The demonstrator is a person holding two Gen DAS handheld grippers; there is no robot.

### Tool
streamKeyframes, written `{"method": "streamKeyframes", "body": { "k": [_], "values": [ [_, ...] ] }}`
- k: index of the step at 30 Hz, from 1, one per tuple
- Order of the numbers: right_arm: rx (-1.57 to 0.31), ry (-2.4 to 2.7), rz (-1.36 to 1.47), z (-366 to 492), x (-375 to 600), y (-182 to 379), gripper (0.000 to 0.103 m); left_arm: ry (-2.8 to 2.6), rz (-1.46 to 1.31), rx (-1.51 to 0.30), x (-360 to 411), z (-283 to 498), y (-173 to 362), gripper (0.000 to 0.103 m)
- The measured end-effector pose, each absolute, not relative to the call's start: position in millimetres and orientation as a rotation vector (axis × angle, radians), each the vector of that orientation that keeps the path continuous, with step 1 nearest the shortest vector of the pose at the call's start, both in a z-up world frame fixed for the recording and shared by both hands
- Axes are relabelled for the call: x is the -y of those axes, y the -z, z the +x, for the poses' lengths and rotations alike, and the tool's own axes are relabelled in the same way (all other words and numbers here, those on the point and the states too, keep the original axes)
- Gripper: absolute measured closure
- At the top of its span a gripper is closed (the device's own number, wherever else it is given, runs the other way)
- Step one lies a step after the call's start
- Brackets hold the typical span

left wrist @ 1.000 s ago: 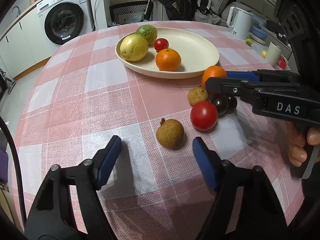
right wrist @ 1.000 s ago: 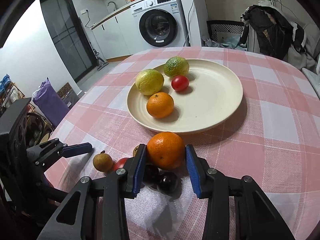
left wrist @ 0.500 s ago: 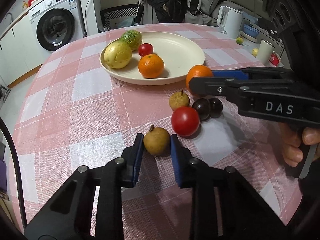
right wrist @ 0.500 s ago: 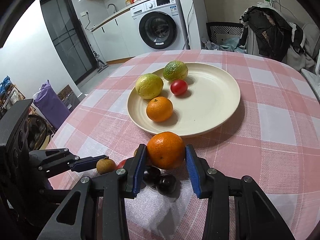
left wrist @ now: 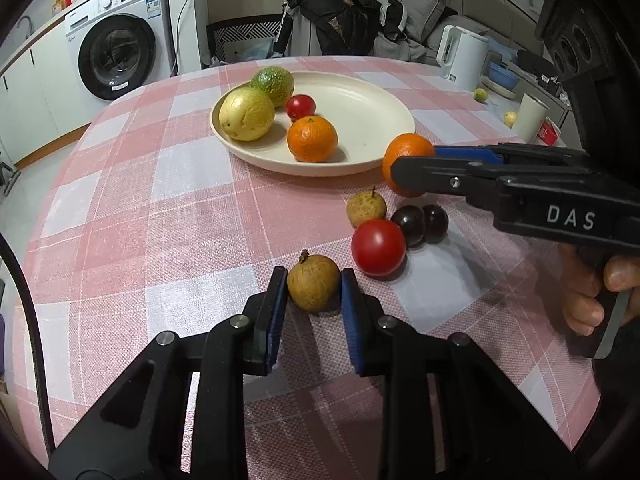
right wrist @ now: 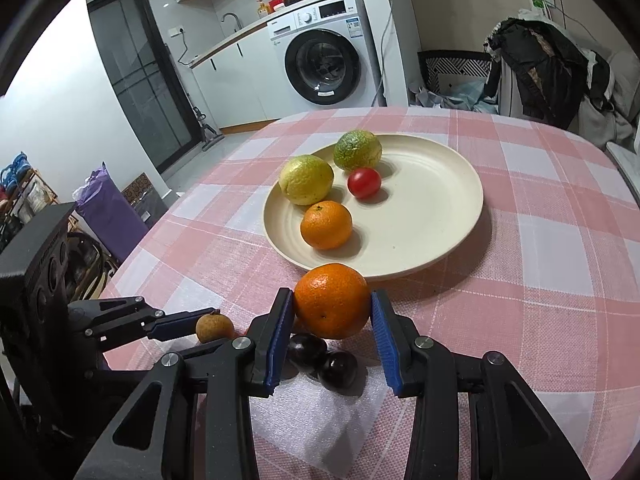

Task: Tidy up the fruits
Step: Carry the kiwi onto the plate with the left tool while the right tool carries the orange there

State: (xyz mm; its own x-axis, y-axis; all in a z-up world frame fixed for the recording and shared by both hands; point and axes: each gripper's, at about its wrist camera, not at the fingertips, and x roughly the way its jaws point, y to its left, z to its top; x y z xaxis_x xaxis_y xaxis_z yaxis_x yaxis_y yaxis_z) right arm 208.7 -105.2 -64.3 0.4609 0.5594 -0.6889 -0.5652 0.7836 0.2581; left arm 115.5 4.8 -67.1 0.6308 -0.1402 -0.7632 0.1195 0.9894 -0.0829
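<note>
Four fruits already lie on the plate [right wrist: 460, 236]. Your right gripper [right wrist: 332, 312] pinches an orange [right wrist: 332, 306] just before its rim; your left gripper [left wrist: 314, 292] pinches a longan [left wrist: 313, 283]. Four small fruits beside them remain.

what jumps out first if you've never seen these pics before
The right gripper is shut on an orange just short of the cream plate, which already holds four fruits. Nearer the table's front edge, the left gripper is shut on a small brown fruit. Beside it, a red tomato and two dark plums lie loose on the pink checked tablecloth.
</note>
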Motion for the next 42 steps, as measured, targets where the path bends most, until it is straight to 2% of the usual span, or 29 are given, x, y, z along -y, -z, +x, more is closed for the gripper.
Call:
{"method": "streamKeyframes", "body": {
  "k": [29,42],
  "values": [
    [-0.715,-0.688,0.051,205,123,40,0.063,0.103,-0.11,-0.645,-30,126,12,0.08],
    [-0.701,-0.665,0.08,232,121,32,0.063,0.045,-0.087,-0.592,-24,149,0,0.08]
  ]
}}
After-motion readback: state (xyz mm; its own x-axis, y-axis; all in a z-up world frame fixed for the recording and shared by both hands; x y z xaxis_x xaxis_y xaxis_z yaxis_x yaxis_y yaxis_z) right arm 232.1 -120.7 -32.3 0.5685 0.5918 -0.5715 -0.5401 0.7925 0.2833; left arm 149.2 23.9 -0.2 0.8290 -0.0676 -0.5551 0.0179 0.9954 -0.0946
